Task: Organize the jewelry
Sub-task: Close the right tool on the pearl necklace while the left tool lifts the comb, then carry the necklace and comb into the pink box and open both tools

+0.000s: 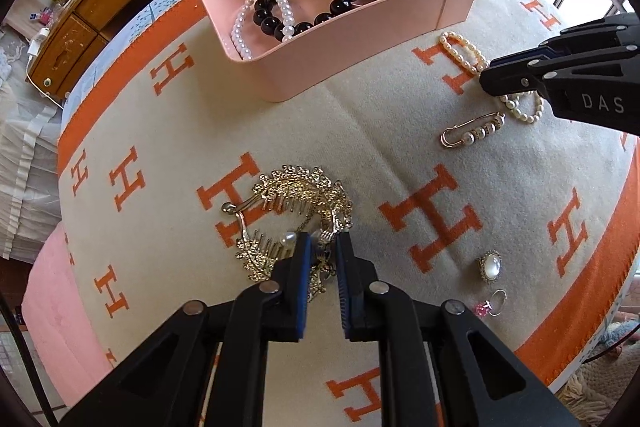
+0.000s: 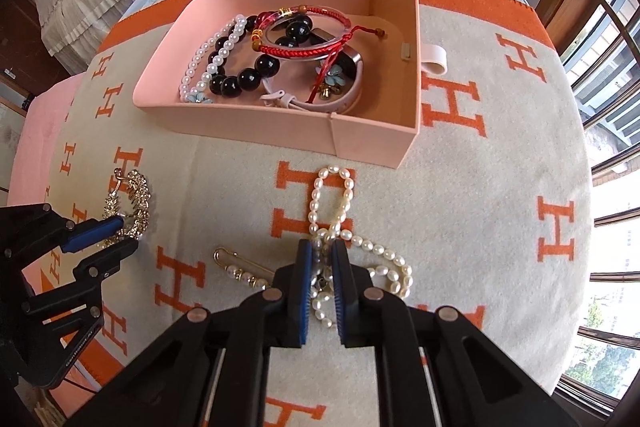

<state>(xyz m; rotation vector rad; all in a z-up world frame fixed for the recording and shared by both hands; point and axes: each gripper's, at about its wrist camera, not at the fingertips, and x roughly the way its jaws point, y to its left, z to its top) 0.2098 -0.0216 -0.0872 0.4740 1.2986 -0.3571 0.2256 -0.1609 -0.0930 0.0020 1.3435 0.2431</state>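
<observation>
Nearest your lens, your left claw (image 1: 323,247) has its blue pads narrowed around the near edge of the gold hair comb (image 1: 292,211), which lies on the orange-and-cream blanket (image 1: 400,147) in front of the pink tray (image 1: 304,75). The gap between the pads is small, and gold filigree sits inside it, so you appear to have hold of the comb.

Your right claw (image 2: 322,251) is likewise nearly closed, its pads pressed on the crossing of the pearl necklace (image 2: 332,203); the strand's loop lies between the claw and the pink tray's front wall, and the rest trails out beside the claw.

Just beside that necklace, on the side away from the tray, lies the beaded gold pin (image 1: 474,133). Well apart from the tray, nearer you, sit a white-stone ring (image 1: 491,264) and a pink-stone ring (image 1: 491,303).

Inside the tray are a black bead bracelet (image 2: 240,75), a white pearl strand (image 2: 208,59) and a red cord bangle (image 2: 304,31).
</observation>
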